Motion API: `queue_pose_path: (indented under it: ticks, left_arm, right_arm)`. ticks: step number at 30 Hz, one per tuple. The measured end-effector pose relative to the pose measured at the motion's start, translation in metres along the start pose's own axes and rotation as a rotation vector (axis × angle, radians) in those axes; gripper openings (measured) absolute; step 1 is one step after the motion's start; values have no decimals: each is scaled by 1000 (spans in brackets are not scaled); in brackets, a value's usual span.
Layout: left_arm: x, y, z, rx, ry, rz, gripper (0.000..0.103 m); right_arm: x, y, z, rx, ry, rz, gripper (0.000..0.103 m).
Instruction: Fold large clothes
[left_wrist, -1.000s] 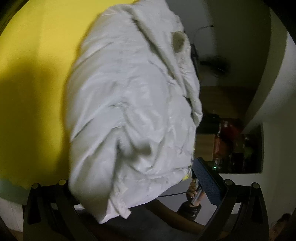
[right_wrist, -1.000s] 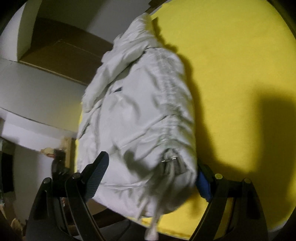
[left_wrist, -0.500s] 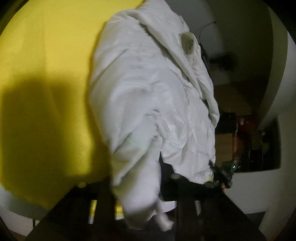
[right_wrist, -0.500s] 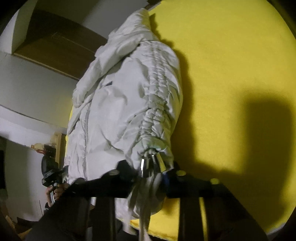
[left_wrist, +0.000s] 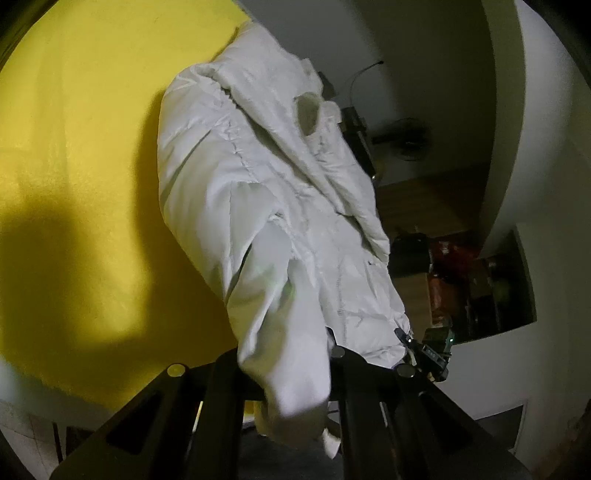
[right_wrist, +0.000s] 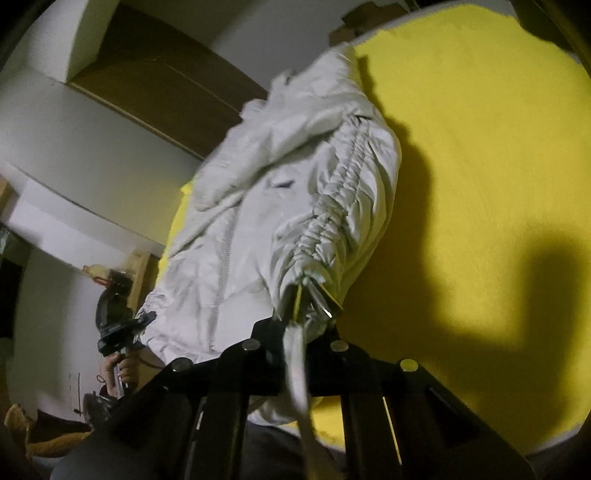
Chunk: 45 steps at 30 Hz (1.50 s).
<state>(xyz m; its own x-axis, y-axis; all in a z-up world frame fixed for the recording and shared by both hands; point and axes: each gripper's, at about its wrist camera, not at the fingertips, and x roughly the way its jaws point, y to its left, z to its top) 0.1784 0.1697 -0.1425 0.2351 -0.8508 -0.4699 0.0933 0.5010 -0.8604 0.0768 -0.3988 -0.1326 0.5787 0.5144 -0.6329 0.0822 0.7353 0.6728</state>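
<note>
A white puffy jacket lies lengthwise on a yellow table, collar end far, hem end near. My left gripper is shut on the jacket's near hem corner, with cloth bunched over the jaws. In the right wrist view the same jacket shows a ruched side seam and drawcord. My right gripper is shut on the other hem corner by the drawcord. Each gripper shows small in the other's view: the right one, the left one.
The yellow table spreads wide to the right of the jacket in the right wrist view. A dark shelf niche with clutter and a wall fan lie beyond the table. A wooden panel runs along the wall.
Both grippers have gone from open beside the hem to shut on it. The jacket now looks narrower and drawn toward me.
</note>
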Motion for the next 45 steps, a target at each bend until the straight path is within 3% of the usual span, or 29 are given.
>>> queue_pose_path:
  ticks: [7,9,11,13,14,15,17,19,21,22,23,24,27,34,39,45]
  left_arm:
    - [-34,-32,-28,47,-9,17,5]
    - [-36,-22,-29,39,-11,24,6]
    - [-24,0,-25,-16,16,46,6]
    - [-16,17,-21,-85,31,48,10]
    - [-12,27,-19,-122,52,41,18]
    - [-11,31,-19,-135,55,35,32]
    - [-6,37,-20,-159,53,29,51]
    - [-5,43,-21,-183,52,20,51]
    - [-6,45,-20,-162,54,19,46]
    - [-5,42,-24,-148,55,29,40]
    - [-4,40,-23,-123,62,52,18]
    - [-3,40,-24,-113,67,58,13]
    - [-1,33,-27,-102,56,53,7]
    - [-23,-7,-14,-16,-12,-53,5]
    - [-39,-29,18,15,-62,-122,5]
    - [-44,-77,74,100,-91,-123,5]
  right_arm:
    - [-46,21,-22,-28,-27,115,6]
    - [-46,13,-25,-15,-30,99,7]
    - [-25,-8,-28,25,33,47,11]
    - [-4,-25,-29,73,89,8,23]
    - [6,-34,-29,102,107,-7,38]
    - [11,-39,-30,124,115,-3,51]
    - [14,-45,-31,151,117,20,60]
    - [15,-44,-33,146,117,26,56]
    - [19,-38,-37,123,127,39,30]
    - [22,-32,-41,113,126,28,26]
    - [22,-29,-41,90,124,-1,15]
    - [21,-26,-42,83,124,-10,13]
    - [19,-26,-40,91,116,0,7]
    - [-16,-10,-17,88,12,175,5]
    - [-31,8,16,63,-32,246,5]
    - [-41,35,71,-2,-68,253,5]
